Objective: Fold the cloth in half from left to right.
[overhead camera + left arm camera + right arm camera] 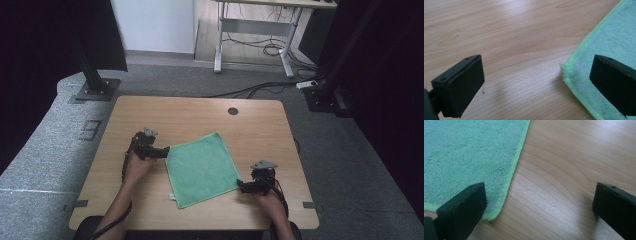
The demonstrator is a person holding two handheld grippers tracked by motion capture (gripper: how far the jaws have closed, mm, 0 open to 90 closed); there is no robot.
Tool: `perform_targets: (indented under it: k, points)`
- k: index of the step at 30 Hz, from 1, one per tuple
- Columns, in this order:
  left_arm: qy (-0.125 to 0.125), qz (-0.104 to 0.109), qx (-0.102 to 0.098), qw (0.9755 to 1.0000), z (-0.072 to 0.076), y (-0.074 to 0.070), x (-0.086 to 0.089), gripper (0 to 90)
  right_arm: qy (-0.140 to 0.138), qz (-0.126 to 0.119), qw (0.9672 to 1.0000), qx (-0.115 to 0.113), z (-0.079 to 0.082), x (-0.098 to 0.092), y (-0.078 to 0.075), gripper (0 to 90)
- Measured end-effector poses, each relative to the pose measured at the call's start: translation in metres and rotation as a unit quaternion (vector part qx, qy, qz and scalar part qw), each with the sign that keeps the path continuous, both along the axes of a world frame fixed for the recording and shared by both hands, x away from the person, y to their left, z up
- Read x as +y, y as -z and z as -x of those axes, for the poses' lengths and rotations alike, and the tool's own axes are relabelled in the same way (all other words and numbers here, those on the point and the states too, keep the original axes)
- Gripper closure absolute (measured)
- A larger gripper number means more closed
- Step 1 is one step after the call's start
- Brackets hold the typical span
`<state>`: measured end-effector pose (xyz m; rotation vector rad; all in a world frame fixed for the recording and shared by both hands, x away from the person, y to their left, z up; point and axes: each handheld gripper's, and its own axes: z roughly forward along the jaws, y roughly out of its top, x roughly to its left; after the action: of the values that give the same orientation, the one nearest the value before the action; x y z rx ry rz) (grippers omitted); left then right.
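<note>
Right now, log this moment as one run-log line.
left gripper: open, at cloth's left corner | right gripper: open, at cloth's right corner | cloth: flat on table, not gripped

Table (150, 112): light wood-grain top, rounded corners, set on grey carpet. 1 dark round cable hole (233, 111) near the far edge, right of centre. Pale grain lines run clearly across the surface in both gripper views.

Lying directly on it: 1 green cloth (201, 169), spread flat and unfolded, turned at an angle to the table edges, placed in the near half around the middle. Small white tag (172, 197) at its near-left corner.
</note>
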<state>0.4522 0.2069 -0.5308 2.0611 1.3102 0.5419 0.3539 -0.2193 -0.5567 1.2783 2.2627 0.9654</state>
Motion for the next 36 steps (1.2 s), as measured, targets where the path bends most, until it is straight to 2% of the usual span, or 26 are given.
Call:
perform_targets:
  k: [4,7,9,11,19,24,32,36]
  points:
    - [-0.005,-0.002,0.009,0.9999,-0.004,0.007,-0.001,0.0,0.0,0.0,1.0,0.0,0.0,0.0,0.0,0.0]
    - [-0.005,-0.015,0.017,0.9997,-0.007,0.014,-0.004,0.0,0.0,0.0,1.0,0.0,0.0,0.0,0.0,0.0]
    - [-0.004,-0.016,0.018,0.9997,-0.008,0.016,-0.005,0.0,0.0,0.0,1.0,0.0,0.0,0.0,0.0,0.0]
    - [-0.01,0.0,0.026,0.9996,-0.009,0.018,-0.002,0.0,0.0,0.0,1.0,0.0,0.0,0.0,0.0,0.0]
    - [-0.009,-0.001,0.026,0.9996,-0.009,0.018,-0.002,0.0,0.0,0.001,1.0,-0.001,0.0,0.0,0.0,0.0]
    - [-0.009,-0.001,0.026,0.9996,-0.009,0.018,-0.002,0.0,0.004,-0.001,0.9999,0.009,-0.001,0.001,-0.002,1.2]
    - [-0.006,0.001,0.024,0.9997,-0.008,0.018,-0.002,1.1,-0.012,-0.012,0.9999,0.003,0.001,0.005,-0.013,6.2]
    - [-0.001,0.003,0.019,0.9998,-0.007,0.017,-0.002,4.0,-0.029,-0.022,0.9993,0.002,0.002,0.011,-0.019,8.1]
